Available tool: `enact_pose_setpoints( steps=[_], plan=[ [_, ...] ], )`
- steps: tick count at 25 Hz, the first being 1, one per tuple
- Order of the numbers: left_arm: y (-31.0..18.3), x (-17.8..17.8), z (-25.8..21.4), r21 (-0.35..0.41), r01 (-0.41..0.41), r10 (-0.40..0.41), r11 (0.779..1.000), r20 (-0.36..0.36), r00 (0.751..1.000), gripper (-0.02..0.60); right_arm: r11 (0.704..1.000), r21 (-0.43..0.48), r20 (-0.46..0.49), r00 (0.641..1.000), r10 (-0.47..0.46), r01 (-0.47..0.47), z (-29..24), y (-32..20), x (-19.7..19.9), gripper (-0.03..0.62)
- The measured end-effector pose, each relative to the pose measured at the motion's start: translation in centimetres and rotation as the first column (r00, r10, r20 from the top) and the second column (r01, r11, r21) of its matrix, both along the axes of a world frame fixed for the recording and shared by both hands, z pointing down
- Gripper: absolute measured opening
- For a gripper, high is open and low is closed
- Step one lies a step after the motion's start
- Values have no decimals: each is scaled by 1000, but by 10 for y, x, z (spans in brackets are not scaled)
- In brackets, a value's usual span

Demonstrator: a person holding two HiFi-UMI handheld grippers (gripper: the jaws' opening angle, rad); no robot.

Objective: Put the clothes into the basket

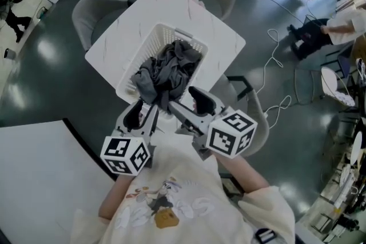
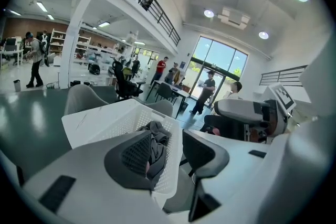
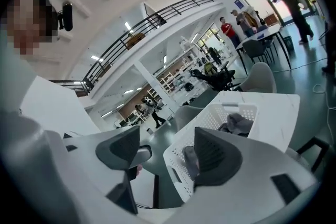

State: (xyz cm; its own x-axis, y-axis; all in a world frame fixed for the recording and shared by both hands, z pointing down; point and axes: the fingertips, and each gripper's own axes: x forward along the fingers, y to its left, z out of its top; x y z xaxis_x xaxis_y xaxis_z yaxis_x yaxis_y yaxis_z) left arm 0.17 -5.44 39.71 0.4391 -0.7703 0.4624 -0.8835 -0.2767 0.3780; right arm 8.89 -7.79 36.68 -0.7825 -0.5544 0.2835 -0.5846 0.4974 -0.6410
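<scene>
White square tabletop (image 1: 223,37) on the dark floor (image 1: 57,83), only a white plastic basket (image 1: 137,57) sitting on it near the front edge, gray clothes (image 1: 171,68) piled inside.

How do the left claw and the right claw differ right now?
The left claw frames the basket's near corner between its jaws; the right claw frames bare floor, with the basket off to one side. The left claw sits level; the right claw looks tilted. Both stand open and empty, the grey clothes lying in the basket.
</scene>
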Motion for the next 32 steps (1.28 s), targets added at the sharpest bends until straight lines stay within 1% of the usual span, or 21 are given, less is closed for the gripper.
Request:
enact_pose_setpoints(
  steps=[1, 2, 6, 8, 10, 11, 12, 13, 14, 15, 19, 23, 27, 29, 32],
  plan=[
    [0, 0, -2, 4, 2, -2, 1000, 0, 1000, 187, 1000, 19, 0, 1000, 8, -8, -2, 1, 1, 320],
    [0, 0, -4, 9, 3, -3, 1000, 1, 1000, 184, 999, 44, -6, 1000, 12, -11, -4, 3, 2, 308],
    [-2, -3, -12, 45, 8, -9, 999, 25, 1000, 163, 988, 148, -73, 997, -22, 33, -10, 18, -9, 292],
    [-1, -4, -14, 57, 8, -10, 998, 32, 999, 147, 984, 170, -89, 995, -47, 61, -10, 27, -16, 280],
    [0, -1, -14, 64, 1, -3, 998, 38, 999, 131, 980, 183, -92, 994, -54, 71, -11, 33, -21, 261],
    [1, 1, -14, 66, -5, 2, 998, 42, 999, 124, 979, 191, -95, 994, -48, 65, -11, 34, -21, 240],
    [1, 2, -14, 67, -10, 7, 998, 45, 999, 121, 979, 198, -100, 994, -34, 53, -12, 35, -21, 204],
    [1, 4, -14, 67, -15, 11, 998, 47, 999, 118, 979, 203, -106, 994, -15, 36, -11, 34, -20, 156],
    [1, 4, -13, 66, -16, 13, 998, 47, 999, 116, 978, 206, -115, 993, 3, 21, -10, 34, -18, 93],
    [1, 5, -13, 66, -15, 12, 998, 47, 999, 115, 978, 209, -124, 992, 17, 10, -9, 34, -18, 52],
    [2, 2, -13, 68, 4, -7, 998, 48, 999, 100, 974, 225, -148, 989, 29, 5, -6, 37, -21, 38],
    [4, -2, -16, 85, 23, -28, 996, 58, 998, 69, 966, 259, -165, 986, 34, 10, -8, 38, -25, 31],
    [4, -2, -16, 89, 19, -23, 996, 46, 999, 35, 961, 275, -196, 980, 48, 8, -5, 39, -26, 11],
    [4, -2, -15, 84, 19, -22, 996, 37, 999, 23, 962, 273, -189, 981, 41, 13, -4, 40, -29, 9],
    [5, -3, -15, 86, 19, -23, 996, 43, 999, 11, 964, 265, -183, 983, 33, 17, -3, 42, -31, 9]
  ],
)
